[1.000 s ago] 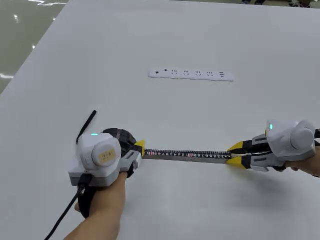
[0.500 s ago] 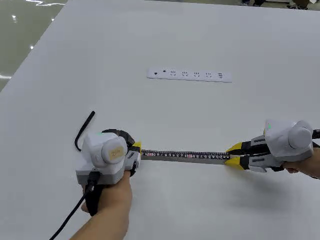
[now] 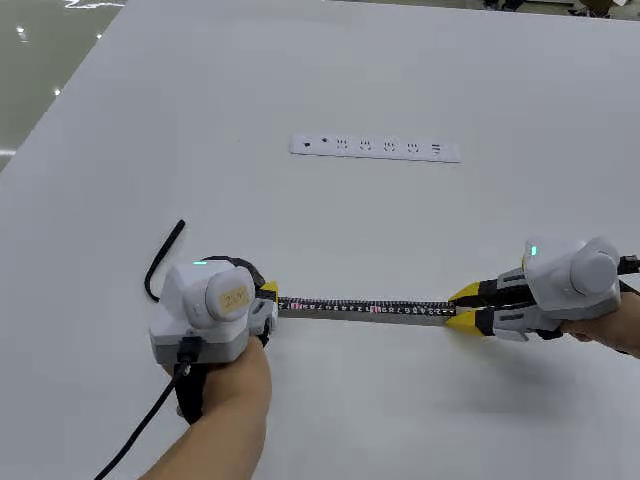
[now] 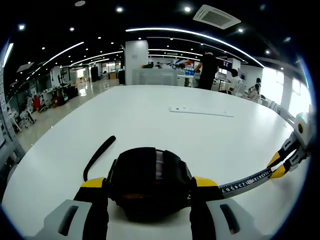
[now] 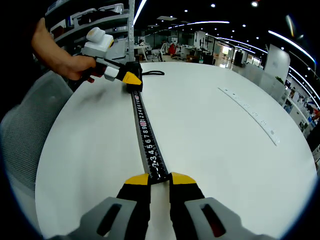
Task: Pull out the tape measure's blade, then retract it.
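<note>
Left gripper [image 3: 266, 300]: jaws clamped on black round tape measure case [image 4: 150, 177], near left on white desk [image 3: 330, 410]. Grey numbered blade [image 3: 365, 308] runs right along the desk to right gripper [image 3: 462, 308], whose jaws are pinched on its tip. White power strip [image 3: 375, 148] lies far centre, well apart.

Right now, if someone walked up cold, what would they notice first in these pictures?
The blade, printed with numbers, runs straight across the near part of the white table from one claw to the other. The left claw is shut on the black tape measure case, and the right claw pinches the blade's end. Farther back lies a white power strip.
</note>
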`<control>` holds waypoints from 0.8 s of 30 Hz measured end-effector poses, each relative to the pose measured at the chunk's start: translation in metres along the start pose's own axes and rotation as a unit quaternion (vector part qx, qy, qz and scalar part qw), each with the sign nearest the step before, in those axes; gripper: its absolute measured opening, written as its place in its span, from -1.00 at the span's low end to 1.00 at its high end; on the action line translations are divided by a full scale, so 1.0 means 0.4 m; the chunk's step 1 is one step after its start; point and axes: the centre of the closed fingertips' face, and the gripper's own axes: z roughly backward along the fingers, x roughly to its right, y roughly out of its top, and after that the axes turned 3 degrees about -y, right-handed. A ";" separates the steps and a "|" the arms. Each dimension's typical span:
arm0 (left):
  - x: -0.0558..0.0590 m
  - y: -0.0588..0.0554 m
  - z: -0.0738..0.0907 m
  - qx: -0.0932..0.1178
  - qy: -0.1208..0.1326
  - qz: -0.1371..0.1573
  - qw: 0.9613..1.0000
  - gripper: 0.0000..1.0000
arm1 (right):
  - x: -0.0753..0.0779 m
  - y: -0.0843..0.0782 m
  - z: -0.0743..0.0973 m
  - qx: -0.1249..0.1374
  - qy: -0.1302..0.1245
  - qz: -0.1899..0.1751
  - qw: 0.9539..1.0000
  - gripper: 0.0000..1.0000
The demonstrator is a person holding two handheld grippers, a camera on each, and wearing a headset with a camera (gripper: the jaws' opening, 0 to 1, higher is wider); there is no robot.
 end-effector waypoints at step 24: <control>-0.004 -0.003 0.007 -0.004 -0.025 0.006 1.000 0.20 | -0.011 0.017 -0.004 0.005 0.006 0.005 1.000 -0.74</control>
